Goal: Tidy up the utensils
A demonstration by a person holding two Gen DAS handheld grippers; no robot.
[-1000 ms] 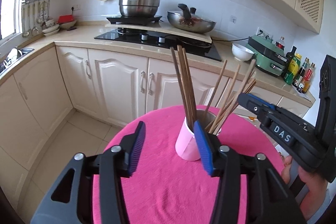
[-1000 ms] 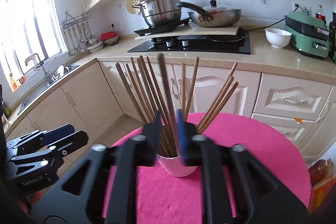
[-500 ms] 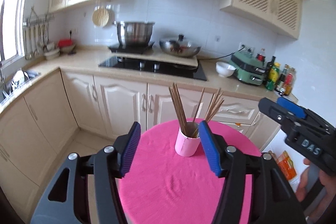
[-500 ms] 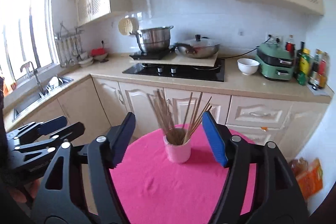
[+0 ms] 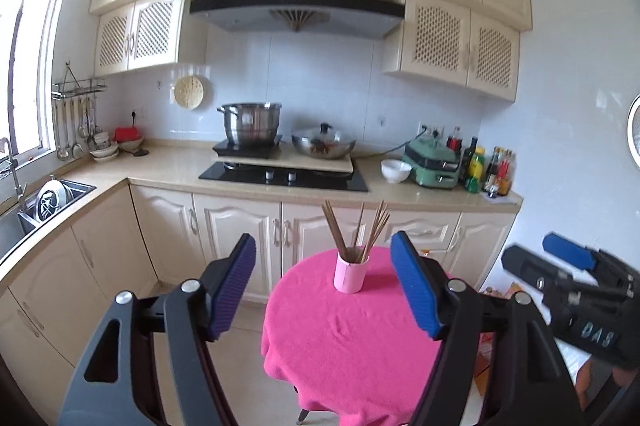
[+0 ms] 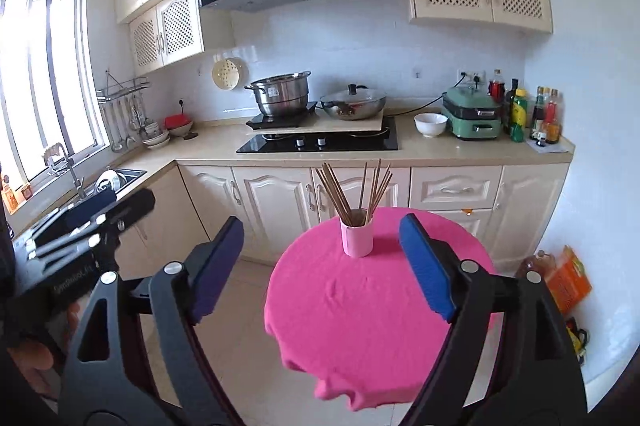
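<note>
A pink cup (image 5: 350, 276) (image 6: 357, 236) stands upright on a round table under a pink cloth (image 5: 352, 338) (image 6: 380, 298). Several brown chopsticks (image 5: 352, 230) (image 6: 352, 190) fan out of it. My left gripper (image 5: 322, 241) hangs well back from the table and above it, jaws opening, nothing between the blue pads. My right gripper (image 6: 320, 224) is likewise far back and high, jaws opening and empty. Each gripper shows in the other's view: the right one (image 5: 536, 257) at the right edge, the left one (image 6: 132, 202) at the left edge.
Cream cabinets (image 6: 276, 202) and a counter (image 5: 168, 166) run behind the table. On the counter are a hob with a steel pot (image 5: 250, 124) and a wok (image 5: 324, 144), a white bowl (image 6: 430, 124), a green appliance (image 6: 474, 112) and bottles. A sink (image 5: 44, 198) lies left. Orange packets (image 6: 568, 278) sit on the floor at right.
Both grippers have pulled back and upward from the cup, which now looks small and far. Both pairs of jaws have widened; the right ones were close around the chopsticks before.
</note>
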